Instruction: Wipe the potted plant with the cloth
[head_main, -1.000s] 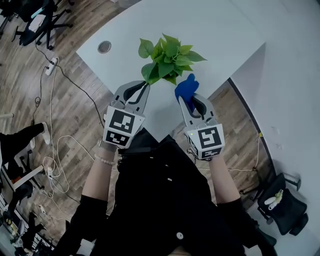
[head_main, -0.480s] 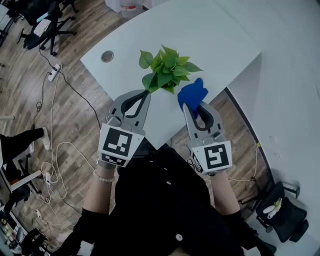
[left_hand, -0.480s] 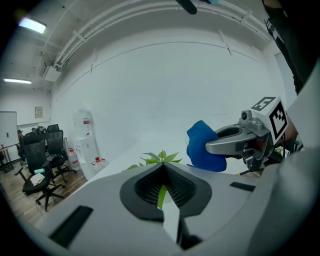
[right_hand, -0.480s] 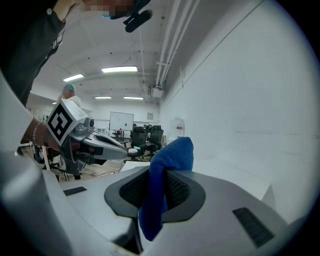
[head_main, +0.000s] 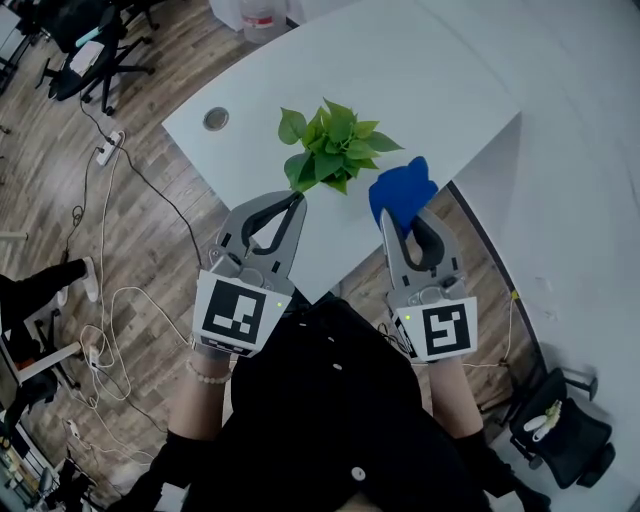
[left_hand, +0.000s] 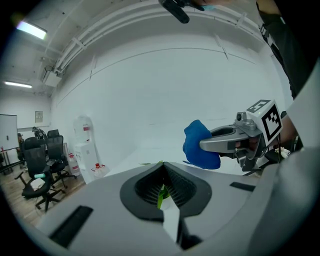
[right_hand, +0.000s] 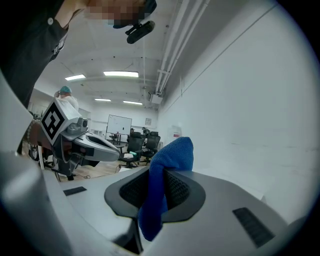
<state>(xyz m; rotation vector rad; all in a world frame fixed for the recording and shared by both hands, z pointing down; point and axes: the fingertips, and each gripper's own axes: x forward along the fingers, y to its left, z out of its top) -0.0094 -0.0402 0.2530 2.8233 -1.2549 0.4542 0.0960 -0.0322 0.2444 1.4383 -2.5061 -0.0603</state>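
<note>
Your left gripper (head_main: 297, 205) clamps a leaf (left_hand: 160, 193), your right gripper (head_main: 405, 218) the cloth (head_main: 402, 188); tug and you may tear the leaf or topple the plant (head_main: 335, 148) off the worktop (head_main: 420, 80) edge.

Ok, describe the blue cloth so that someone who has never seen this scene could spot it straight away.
Find the big white curved table and the small leafy green potted plant by its near corner. Just right of the plant, the right gripper pinches a crumpled bright blue cloth in its jaws. It is the only blue thing there.
</note>
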